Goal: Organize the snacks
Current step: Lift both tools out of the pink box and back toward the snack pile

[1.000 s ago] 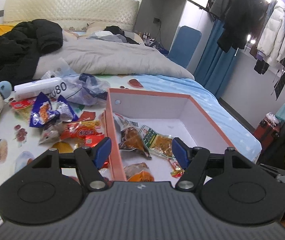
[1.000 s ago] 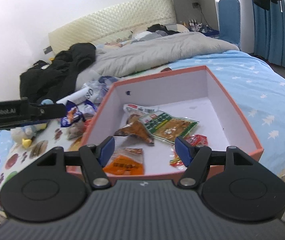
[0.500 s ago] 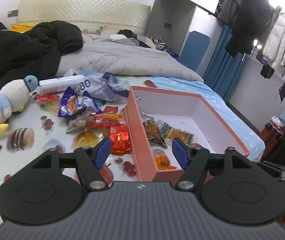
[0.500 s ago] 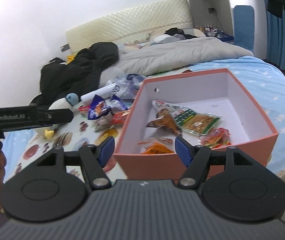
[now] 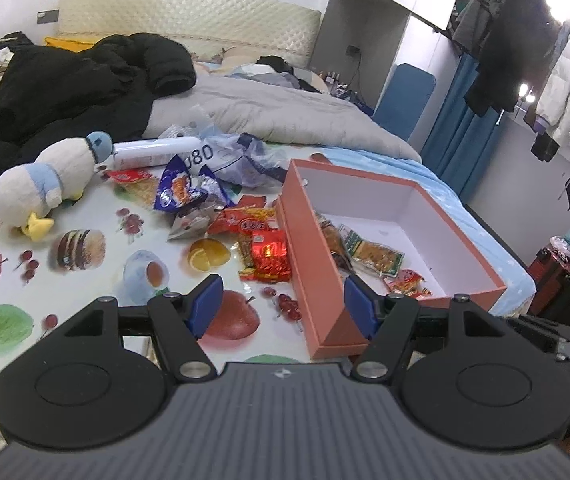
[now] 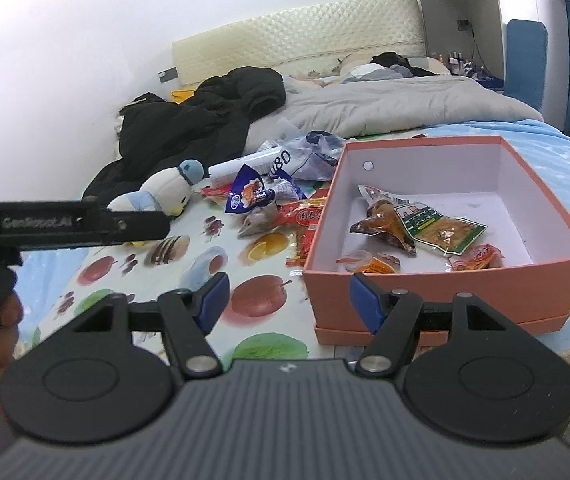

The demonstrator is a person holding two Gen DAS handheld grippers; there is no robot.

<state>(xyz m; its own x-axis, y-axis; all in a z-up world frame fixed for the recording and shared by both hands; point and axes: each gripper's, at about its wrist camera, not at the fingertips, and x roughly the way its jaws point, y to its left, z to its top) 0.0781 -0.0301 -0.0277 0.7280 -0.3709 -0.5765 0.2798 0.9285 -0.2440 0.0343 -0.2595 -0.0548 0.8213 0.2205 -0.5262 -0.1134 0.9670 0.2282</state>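
An orange box [image 5: 317, 264] [image 6: 445, 292] with a white inside stands on the bed and holds several snack packets, among them a green-and-yellow one [image 6: 441, 232] [image 5: 377, 254] and a brown one [image 6: 385, 222]. Left of the box lie loose snacks: red packets [image 5: 267, 254] [image 6: 305, 216], a blue-purple bag [image 5: 181, 192] [image 6: 249, 194] and a silver one [image 5: 189, 226]. My left gripper [image 5: 281, 306] stands open with nothing in it, over the box's near left corner. My right gripper [image 6: 289, 298] is open and holds nothing, in front of the box's near wall. The left tool's body [image 6: 65, 224] shows at the left of the right wrist view, with a hand on it.
A fruit-print sheet [image 5: 85, 280] covers the near bed. A plush duck [image 5: 45, 184] [image 6: 161, 192], a white tube [image 5: 153, 152] and a crumpled plastic bag [image 5: 245, 160] lie behind the snacks. A black jacket [image 5: 77, 92] and grey duvet [image 5: 269, 112] sit farther back. Hanging coats [image 5: 525, 52] fill the right.
Both grippers pulled back from over the box toward the near side and left. The box now appears farther off and more of the loose snacks and sheet show. Jaws kept the same width.
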